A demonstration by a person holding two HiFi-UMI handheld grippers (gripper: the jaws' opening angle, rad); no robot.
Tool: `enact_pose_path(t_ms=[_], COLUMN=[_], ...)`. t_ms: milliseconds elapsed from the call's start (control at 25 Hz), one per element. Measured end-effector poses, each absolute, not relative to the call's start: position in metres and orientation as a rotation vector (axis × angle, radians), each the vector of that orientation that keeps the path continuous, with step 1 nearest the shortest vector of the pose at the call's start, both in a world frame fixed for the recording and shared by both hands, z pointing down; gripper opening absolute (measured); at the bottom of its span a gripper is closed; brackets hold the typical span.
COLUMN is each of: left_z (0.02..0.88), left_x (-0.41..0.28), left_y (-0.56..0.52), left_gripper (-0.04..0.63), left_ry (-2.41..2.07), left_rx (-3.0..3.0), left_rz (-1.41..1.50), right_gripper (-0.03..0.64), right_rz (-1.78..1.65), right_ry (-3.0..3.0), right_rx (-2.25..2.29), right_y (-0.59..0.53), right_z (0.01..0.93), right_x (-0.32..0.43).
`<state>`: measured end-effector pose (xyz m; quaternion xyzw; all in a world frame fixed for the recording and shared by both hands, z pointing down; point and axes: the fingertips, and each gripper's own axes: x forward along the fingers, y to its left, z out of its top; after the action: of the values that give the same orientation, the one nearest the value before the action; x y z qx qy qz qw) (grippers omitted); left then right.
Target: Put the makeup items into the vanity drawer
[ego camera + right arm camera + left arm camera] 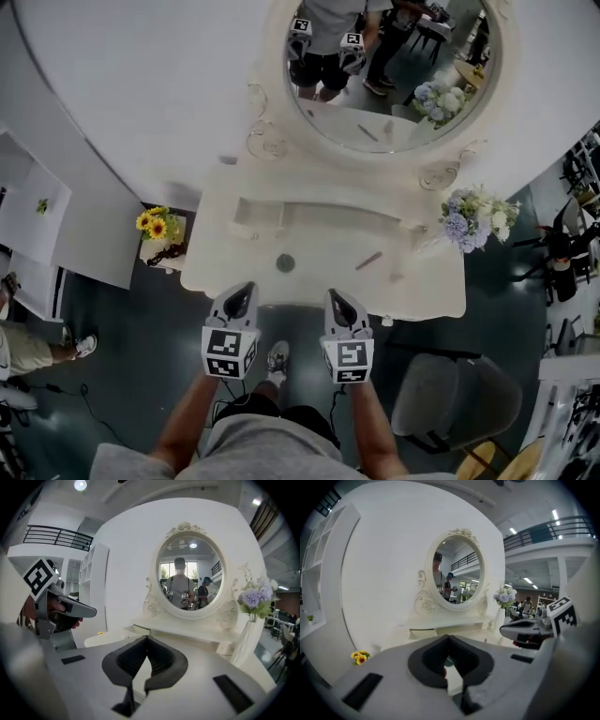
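Observation:
A white vanity [422, 291] with an oval mirror [394, 84] stands in front of me. On its top lie a round grey-green compact [286, 263] and a thin pinkish stick [368, 260]. A small drawer [257, 216] in the raised shelf at the back left seems pulled out a little. My left gripper [242, 298] [449, 638] and right gripper [339, 302] [147, 638] hover side by side at the vanity's front edge, pointing at it. Both are shut with nothing in them. The compact shows through the gap under the left jaws.
A vase of purple and white flowers [478, 217] stands on the vanity's right end. Sunflowers [157, 225] sit on a low stand to the left. A grey chair [450, 398] is at my right. White shelving [37, 225] and a seated person are at the left.

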<state>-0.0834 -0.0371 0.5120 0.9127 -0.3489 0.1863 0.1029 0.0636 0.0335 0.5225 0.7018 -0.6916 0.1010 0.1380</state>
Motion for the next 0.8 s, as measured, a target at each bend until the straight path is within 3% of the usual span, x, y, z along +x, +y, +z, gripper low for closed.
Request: enact_pose_path(t_ms=[640, 800], left_z=[0.602, 0.614], left_x=[-0.122, -0.127], left_y=[-0.114, -0.119], left_gripper=[0.000, 0.000], left_ry=[-1.124, -1.136], left_rx=[2.487, 2.447], left_rz=[0.668, 0.679], right_gripper=[0.014, 0.114], right_rz=[0.582, 0.655], right_ry=[-2.050, -2.049], right_rx=[1.756, 1.676], right_y=[-0.076, -0.089], right_z=[0.644, 0.669], right_x=[0.026, 0.018])
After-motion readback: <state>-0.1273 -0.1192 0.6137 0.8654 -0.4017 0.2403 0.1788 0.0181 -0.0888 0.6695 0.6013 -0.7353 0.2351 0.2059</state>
